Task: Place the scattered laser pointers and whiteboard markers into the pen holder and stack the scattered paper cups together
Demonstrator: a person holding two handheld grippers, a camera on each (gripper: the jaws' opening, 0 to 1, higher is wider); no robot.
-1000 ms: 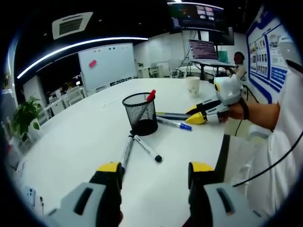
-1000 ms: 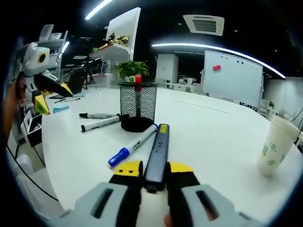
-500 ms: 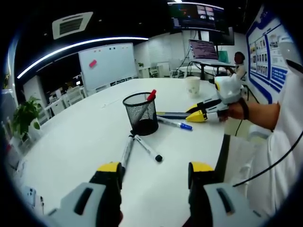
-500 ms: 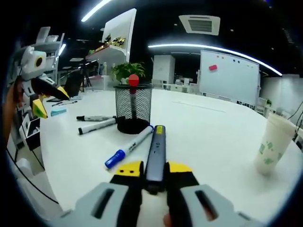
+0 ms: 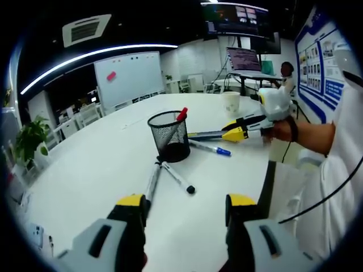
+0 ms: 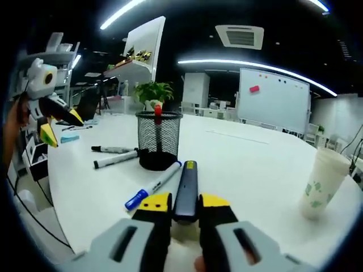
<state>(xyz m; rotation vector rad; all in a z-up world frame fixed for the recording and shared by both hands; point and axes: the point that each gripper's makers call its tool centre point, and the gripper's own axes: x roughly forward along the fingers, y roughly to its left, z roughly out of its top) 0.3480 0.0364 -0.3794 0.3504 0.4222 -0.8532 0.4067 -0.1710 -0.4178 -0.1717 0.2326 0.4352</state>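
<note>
In the right gripper view my right gripper (image 6: 185, 203) is shut on a dark laser pointer (image 6: 186, 187) that sticks out forward toward the black mesh pen holder (image 6: 159, 139). A red-capped marker (image 6: 157, 113) stands in the holder. A blue-capped marker (image 6: 153, 186) lies just left of the pointer, and two black-capped markers (image 6: 115, 155) lie left of the holder. A paper cup (image 6: 319, 184) stands at right. In the left gripper view my left gripper (image 5: 186, 201) is open near the table's edge, short of the two markers (image 5: 164, 178) and the holder (image 5: 168, 136). The right gripper (image 5: 235, 133) hovers there with the pointer (image 5: 204, 135).
The round white table (image 5: 102, 164) ends close below my left jaws. A paper cup (image 5: 231, 103) stands far across it. A person's hand and white sleeve (image 5: 317, 136) fill the right side. A whiteboard (image 5: 127, 76) and a plant (image 5: 28, 139) stand beyond the table.
My right gripper has risen a little with the laser pointer, which now hangs above the table by the blue-capped marker. The left gripper has stayed put.
</note>
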